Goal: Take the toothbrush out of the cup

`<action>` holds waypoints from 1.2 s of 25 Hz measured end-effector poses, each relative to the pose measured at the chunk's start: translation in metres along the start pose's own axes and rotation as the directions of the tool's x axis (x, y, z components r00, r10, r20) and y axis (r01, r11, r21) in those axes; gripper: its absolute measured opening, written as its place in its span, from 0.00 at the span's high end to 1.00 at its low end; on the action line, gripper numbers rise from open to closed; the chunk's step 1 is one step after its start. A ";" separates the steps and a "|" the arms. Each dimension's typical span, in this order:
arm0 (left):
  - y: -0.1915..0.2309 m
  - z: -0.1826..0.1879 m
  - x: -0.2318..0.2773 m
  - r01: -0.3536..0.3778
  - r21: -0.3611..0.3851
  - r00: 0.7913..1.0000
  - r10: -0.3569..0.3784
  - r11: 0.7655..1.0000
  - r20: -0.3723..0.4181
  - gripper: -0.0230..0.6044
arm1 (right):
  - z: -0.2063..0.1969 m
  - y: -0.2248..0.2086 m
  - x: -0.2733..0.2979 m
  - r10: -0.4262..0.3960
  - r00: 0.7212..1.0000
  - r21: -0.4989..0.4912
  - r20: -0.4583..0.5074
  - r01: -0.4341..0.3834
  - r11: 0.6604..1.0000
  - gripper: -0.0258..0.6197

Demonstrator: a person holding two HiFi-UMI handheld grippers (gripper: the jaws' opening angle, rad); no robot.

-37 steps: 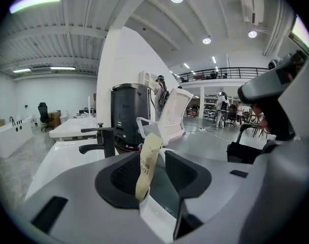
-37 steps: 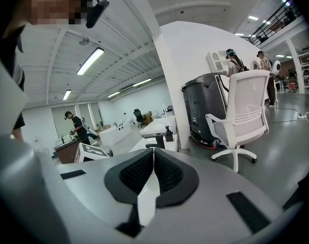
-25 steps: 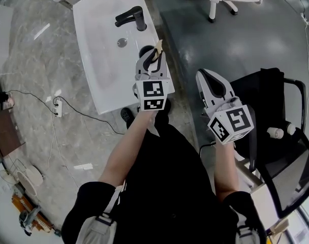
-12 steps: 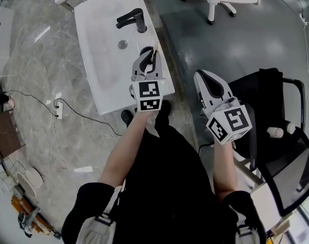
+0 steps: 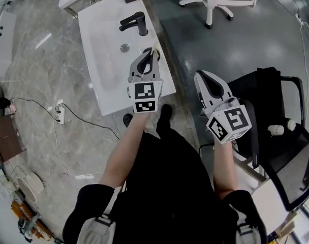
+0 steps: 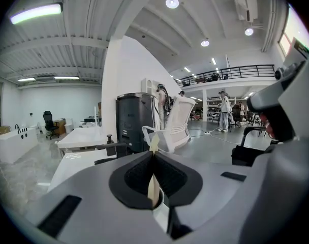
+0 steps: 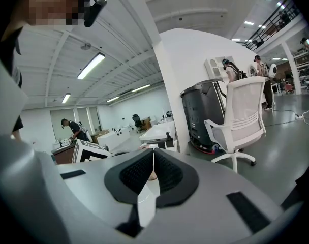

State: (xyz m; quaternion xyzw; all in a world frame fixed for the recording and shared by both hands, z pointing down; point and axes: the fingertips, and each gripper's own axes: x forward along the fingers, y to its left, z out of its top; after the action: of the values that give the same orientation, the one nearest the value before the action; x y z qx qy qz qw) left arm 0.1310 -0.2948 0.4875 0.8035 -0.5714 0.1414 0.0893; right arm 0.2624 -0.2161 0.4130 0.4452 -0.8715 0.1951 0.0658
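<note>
At the right edge of the white washbasin (image 5: 101,65), grips the pale toothbrush (image 6: 152,184) with the left gripper (image 5: 150,56), jaws just closed tight on its handle. Stands the brush upright, lower end down inside the cup (image 6: 162,215) right below the jaws. Holds the right gripper (image 5: 203,78) well apart over grey floor (image 5: 195,29) beside a black chair (image 5: 291,159), jaws pressed together, empty.

Washbasin (image 5: 103,70): white, smooth, glossy.
Faucet (image 5: 135,22): matt black, metal-looking.
Toothbrush (image 6: 152,184): pale, wood-like, matt.
Left gripper (image 6: 153,154): matt grey plastic; black ribbed pads (image 6: 130,179).
Floor (image 5: 37,100): polished, marble-look.
</note>
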 end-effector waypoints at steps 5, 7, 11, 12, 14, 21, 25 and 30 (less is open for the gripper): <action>0.008 0.018 -0.012 0.006 -0.031 0.998 -0.004 0.999 0.055 0.94 | 0.005 0.006 -0.006 -0.016 1.000 -0.008 0.020 0.016 1.000 0.91; 0.012 0.027 -0.018 0.012 -0.036 0.997 -0.009 0.999 0.077 0.94 | 0.008 0.010 -0.007 -0.019 0.999 -0.021 0.028 0.020 1.000 0.91; 0.019 0.050 -0.032 0.036 -0.046 0.991 -0.029 0.998 0.133 0.94 | 0.014 0.019 -0.008 -0.034 0.998 -0.029 0.049 0.035 0.999 0.91; 0.021 0.056 -0.036 0.044 -0.049 0.989 -0.037 0.998 0.146 0.94 | 0.016 0.022 -0.009 -0.038 0.998 -0.030 0.056 0.040 0.999 0.91; 0.027 0.069 -0.044 0.064 -0.062 0.984 -0.052 0.996 0.173 0.94 | 0.020 0.029 -0.009 -0.044 0.997 -0.033 0.070 0.046 0.998 0.91; 0.060 0.111 -0.077 0.135 -0.114 0.957 -0.100 0.984 0.271 0.94 | 0.031 0.056 -0.007 -0.082 0.989 -0.033 0.121 0.087 0.996 0.91; 0.080 0.126 -0.102 0.175 -0.111 0.941 -0.132 0.978 0.311 0.94 | 0.036 0.078 -0.002 -0.109 0.983 -0.032 0.149 0.115 0.993 0.91; 0.113 0.134 -0.139 0.199 -0.103 0.926 -0.153 0.974 0.345 0.94 | 0.039 0.117 0.008 -0.124 0.978 -0.042 0.166 0.133 0.990 0.91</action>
State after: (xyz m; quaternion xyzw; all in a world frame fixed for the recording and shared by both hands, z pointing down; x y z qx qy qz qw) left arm -0.0017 -0.2488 0.3135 0.8560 -0.5118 -0.0449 0.0580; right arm 0.1658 -0.1760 0.3467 0.5131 -0.8482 0.1300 0.0186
